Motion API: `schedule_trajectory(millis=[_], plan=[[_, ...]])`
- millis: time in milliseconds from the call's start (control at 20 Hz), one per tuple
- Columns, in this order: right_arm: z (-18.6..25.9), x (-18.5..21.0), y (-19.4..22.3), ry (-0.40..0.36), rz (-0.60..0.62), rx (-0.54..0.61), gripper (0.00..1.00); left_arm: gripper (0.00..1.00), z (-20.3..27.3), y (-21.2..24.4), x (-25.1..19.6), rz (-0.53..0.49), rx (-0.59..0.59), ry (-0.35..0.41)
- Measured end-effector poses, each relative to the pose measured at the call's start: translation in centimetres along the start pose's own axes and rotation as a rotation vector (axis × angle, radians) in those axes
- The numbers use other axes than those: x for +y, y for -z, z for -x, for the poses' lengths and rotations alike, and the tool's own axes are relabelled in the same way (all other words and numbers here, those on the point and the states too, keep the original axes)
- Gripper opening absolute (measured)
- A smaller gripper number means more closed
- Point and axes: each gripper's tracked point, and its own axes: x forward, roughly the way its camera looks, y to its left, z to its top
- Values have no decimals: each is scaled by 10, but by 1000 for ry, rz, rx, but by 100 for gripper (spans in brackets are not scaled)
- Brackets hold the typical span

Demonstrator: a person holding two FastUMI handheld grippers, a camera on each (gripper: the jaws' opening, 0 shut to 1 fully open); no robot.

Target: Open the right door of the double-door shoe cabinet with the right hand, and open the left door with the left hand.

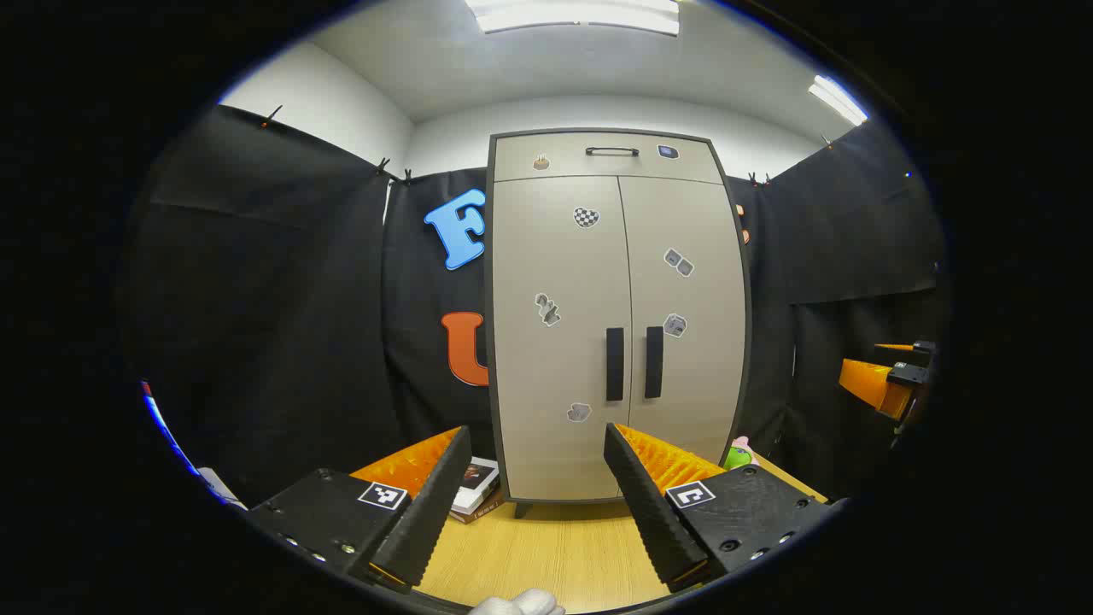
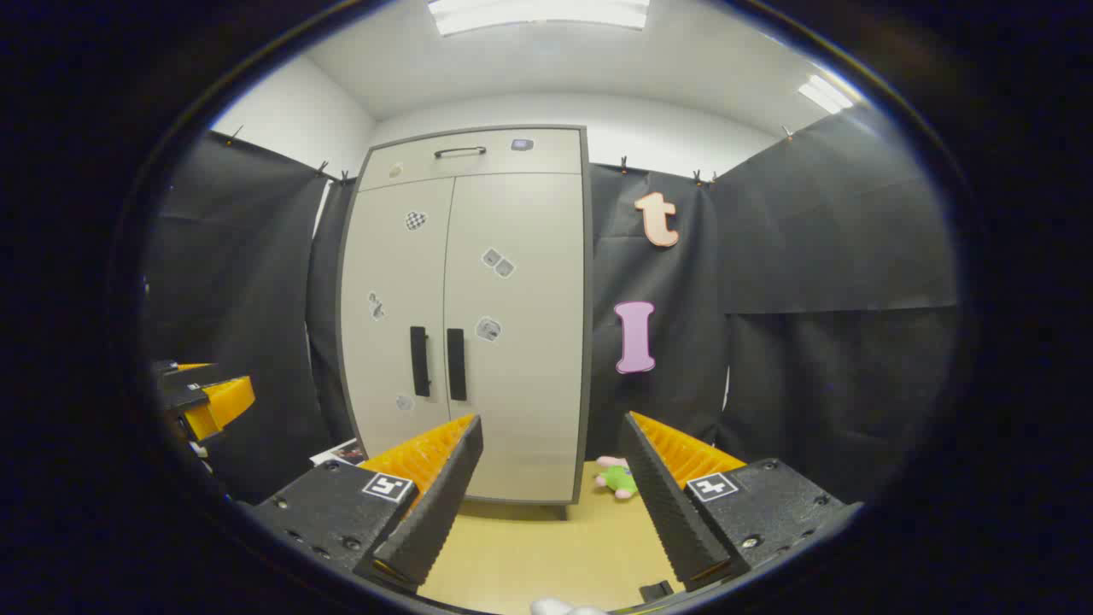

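Note:
A beige double-door shoe cabinet (image 1: 615,325) stands on the wooden floor with both doors closed. Its left door (image 1: 555,342) carries a dark vertical handle (image 1: 614,364), and the right door (image 1: 687,325) has its own handle (image 1: 653,362) beside it. My left gripper (image 1: 534,444) is open, some way in front of the cabinet and holding nothing. In the right gripper view the cabinet (image 2: 470,316) sits left of centre, with the right door's handle (image 2: 457,365) and the left door's handle (image 2: 418,361). My right gripper (image 2: 551,431) is open and holds nothing.
A drawer with a handle (image 1: 611,151) tops the cabinet. A book (image 1: 476,487) lies on the floor left of the cabinet, and a green and pink plush toy (image 2: 616,477) lies at its right. The other gripper (image 1: 888,376) shows at the far right of the left gripper view.

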Motion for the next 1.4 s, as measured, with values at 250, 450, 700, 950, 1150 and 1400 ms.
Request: schedule_trajectory(millis=[250,450,700,950,1150,1400], plan=[[3,3,-2,-2,10,-8,99,94,2,-1,5,-6,-4,-5],[3,5,-2,1,11,-8,99,94,4,-1,6,-6,-5,-6],[2,5,-1,9,16,-6,99,94,6,0,9,-7,-4,-10],[-17,11,2,28,18,-3,99,94,9,4,15,-18,3,-20],[-49,32,2,8,33,-12,100,94,16,8,24,-20,15,-43],[-109,70,2,-31,22,-20,100,94,26,13,43,-25,30,-108]])
